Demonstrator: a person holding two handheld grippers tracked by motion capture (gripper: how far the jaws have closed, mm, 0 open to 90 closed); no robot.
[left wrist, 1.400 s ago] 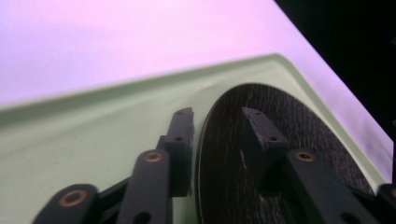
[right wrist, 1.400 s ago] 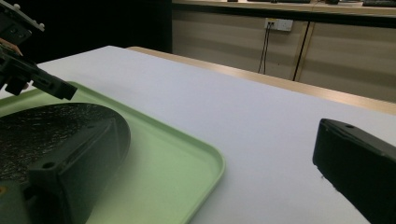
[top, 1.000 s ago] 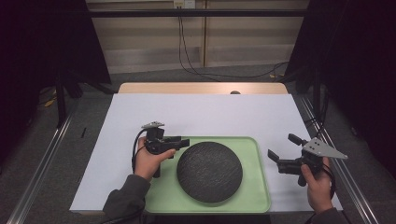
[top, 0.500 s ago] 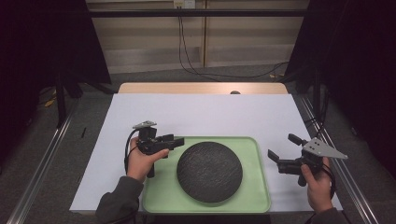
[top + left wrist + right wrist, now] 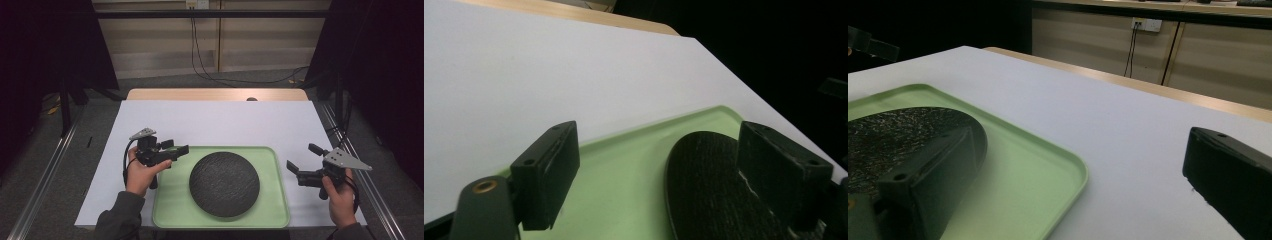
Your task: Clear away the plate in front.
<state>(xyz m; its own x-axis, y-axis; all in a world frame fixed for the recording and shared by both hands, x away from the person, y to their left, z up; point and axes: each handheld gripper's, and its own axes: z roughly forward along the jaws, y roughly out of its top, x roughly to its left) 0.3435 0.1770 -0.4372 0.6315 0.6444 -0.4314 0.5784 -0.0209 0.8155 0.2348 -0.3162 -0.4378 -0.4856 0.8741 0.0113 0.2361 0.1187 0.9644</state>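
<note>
The left gripper (image 5: pixel 176 149) had its fingers (image 5: pixel 546 175) spread wide with nothing between them, held above the left rim of the green tray (image 5: pixel 170 200); in the left gripper view the farther finger stood in front of the dark round plate (image 5: pixel 704 190) and hid part of its right side, and the plate's near edge ran off the bottom of that view. The right gripper (image 5: pixel 302 161) was likewise wide open and empty, held over the white worktop (image 5: pixel 225 125) just beside the tray's right edge, its fingers (image 5: pixel 1233 175) pointing toward the tray. In the right gripper view one finger was blurred and covered part of the plate, while the other was cut off at the frame's lower right corner. The plate lay flat in the middle of the tray, apart from both grippers. A hand (image 5: pixel 141 172) held the left gripper from below, its sleeve cut off at the bottom of the high view; the other hand (image 5: pixel 340 200) held the right gripper, with the forearm leaving the frame. Beyond the worktop the surroundings were dark and hard to make out.
</note>
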